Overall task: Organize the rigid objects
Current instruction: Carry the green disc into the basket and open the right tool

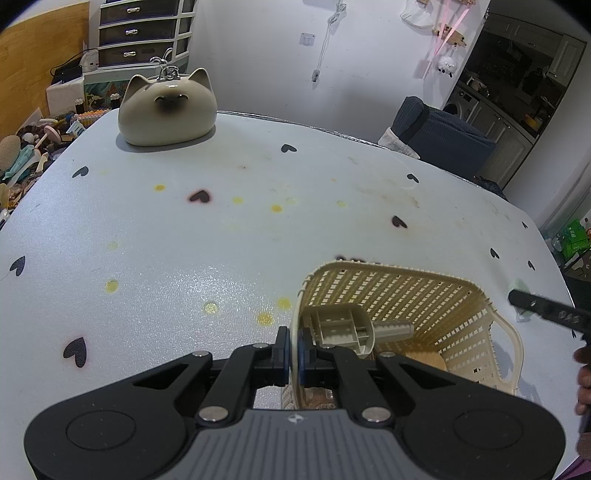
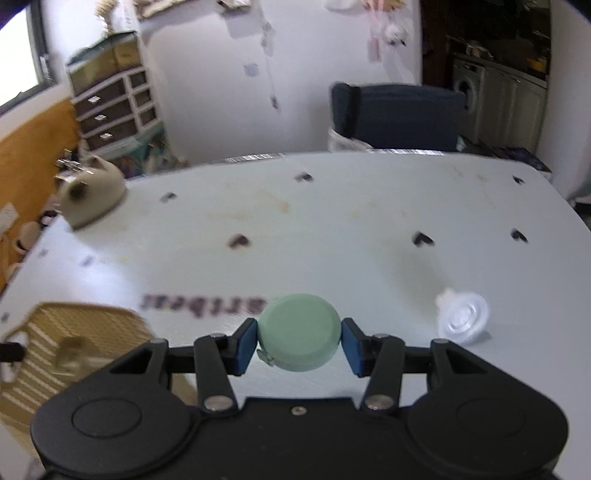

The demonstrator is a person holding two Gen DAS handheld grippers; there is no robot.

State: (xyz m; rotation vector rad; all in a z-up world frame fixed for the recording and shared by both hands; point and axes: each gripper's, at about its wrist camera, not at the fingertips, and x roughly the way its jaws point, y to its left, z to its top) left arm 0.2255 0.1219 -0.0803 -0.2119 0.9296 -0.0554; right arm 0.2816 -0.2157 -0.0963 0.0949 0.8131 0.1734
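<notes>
A beige perforated basket (image 1: 424,295) stands on the white table near me. My left gripper (image 1: 294,345) is shut on the basket's left rim. Inside the basket lie a beige plastic part with a metal shaft (image 1: 343,326) and a wooden piece (image 1: 424,360). My right gripper (image 2: 299,338) is shut on a round mint-green tape measure (image 2: 299,332), held above the table to the right of the basket (image 2: 74,332). One right finger (image 1: 543,306) shows in the left wrist view, with a bit of mint green behind it. A clear plastic disc (image 2: 463,314) lies on the table to the right.
A ceramic cat-shaped jar (image 1: 168,107) sits at the table's far left corner, also in the right wrist view (image 2: 92,194). A dark blue chair (image 2: 395,114) stands behind the far edge. Drawers (image 1: 144,33) and clutter are off to the left. The tablecloth (image 1: 221,221) has black hearts and yellow stains.
</notes>
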